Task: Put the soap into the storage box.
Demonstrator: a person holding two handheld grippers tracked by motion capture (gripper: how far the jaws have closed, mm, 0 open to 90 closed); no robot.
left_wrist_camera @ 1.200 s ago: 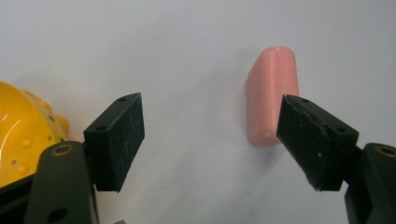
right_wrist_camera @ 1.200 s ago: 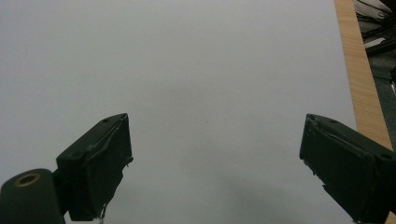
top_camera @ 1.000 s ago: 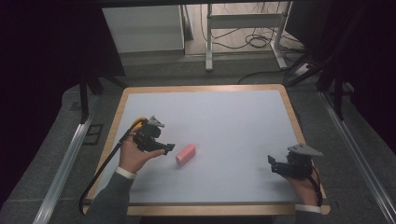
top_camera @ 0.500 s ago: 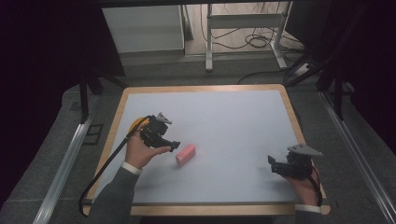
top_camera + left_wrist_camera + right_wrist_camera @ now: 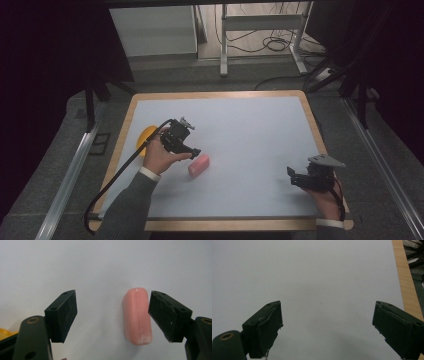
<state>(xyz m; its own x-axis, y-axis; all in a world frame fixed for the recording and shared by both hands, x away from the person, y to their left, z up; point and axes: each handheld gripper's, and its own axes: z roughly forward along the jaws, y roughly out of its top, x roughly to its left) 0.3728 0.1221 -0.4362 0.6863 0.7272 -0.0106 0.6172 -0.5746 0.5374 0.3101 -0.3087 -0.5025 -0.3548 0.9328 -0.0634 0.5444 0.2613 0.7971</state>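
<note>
**Left gripper closed in on the pink block**

Within the last second the left gripper (image 5: 192, 151) travelled rightward from near the yellow disc (image 5: 145, 138) at the table's (image 5: 250, 110) left edge to the pink block (image 5: 198, 165), which lay unmoved on the white surface left of centre. That suggested the approach was nearly finished and the grasp was next.

In the left gripper view, the left gripper (image 5: 112, 315) had its jaws spread wide with the pink block (image 5: 137, 315) lying lengthwise between them, not centred: it sat just beside the right-hand jaw, possibly touching it, while a broad gap remained to the left-hand jaw. Closing from there would likely push the block sideways before pinching it.

Further right, the right gripper (image 5: 296, 176) rested near the table's front right corner, well apart from the block; in its own view the right gripper (image 5: 327, 325) had its jaws spread over bare table.
</note>
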